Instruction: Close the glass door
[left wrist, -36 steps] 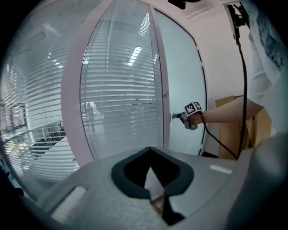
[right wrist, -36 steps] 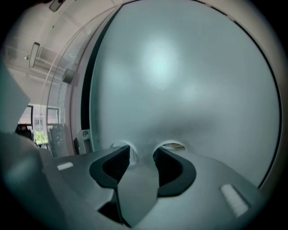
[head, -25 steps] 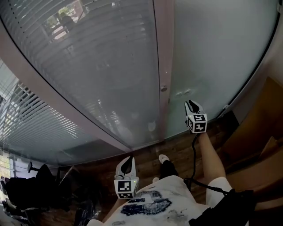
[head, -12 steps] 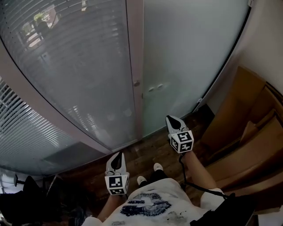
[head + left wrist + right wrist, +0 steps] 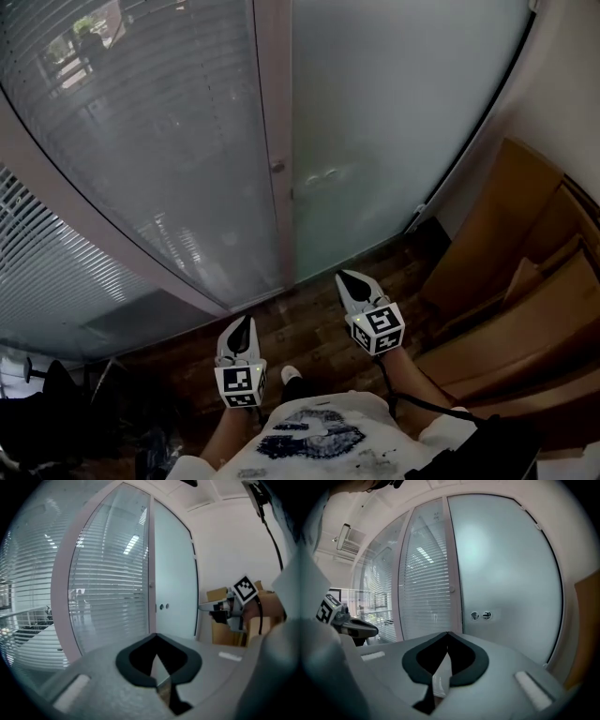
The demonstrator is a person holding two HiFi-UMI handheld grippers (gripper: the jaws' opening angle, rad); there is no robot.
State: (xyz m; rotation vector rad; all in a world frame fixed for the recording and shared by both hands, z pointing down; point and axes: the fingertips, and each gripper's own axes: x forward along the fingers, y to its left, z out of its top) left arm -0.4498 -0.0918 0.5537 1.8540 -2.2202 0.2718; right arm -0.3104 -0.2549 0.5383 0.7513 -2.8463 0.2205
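Looking down in the head view, we see the door lying flush against the post, with its lock holes just beside that post. A second ago the right hand-held gripper was raised close to the door below those holes. Now it sits lower in the picture and well apart from the glass, over the floor. The left hand-held gripper has shifted only a little and also sits over the floor. Boxes now fill more of the right side.

In the left gripper view, we find its jaws pressed together with nothing between them. The blinds and the door stand ahead, and the right hand-held gripper shows at the right.

In the right gripper view, its jaws, partly spread a second ago, are pressed together and empty. They point at the door near the lock holes, well clear of the glass.
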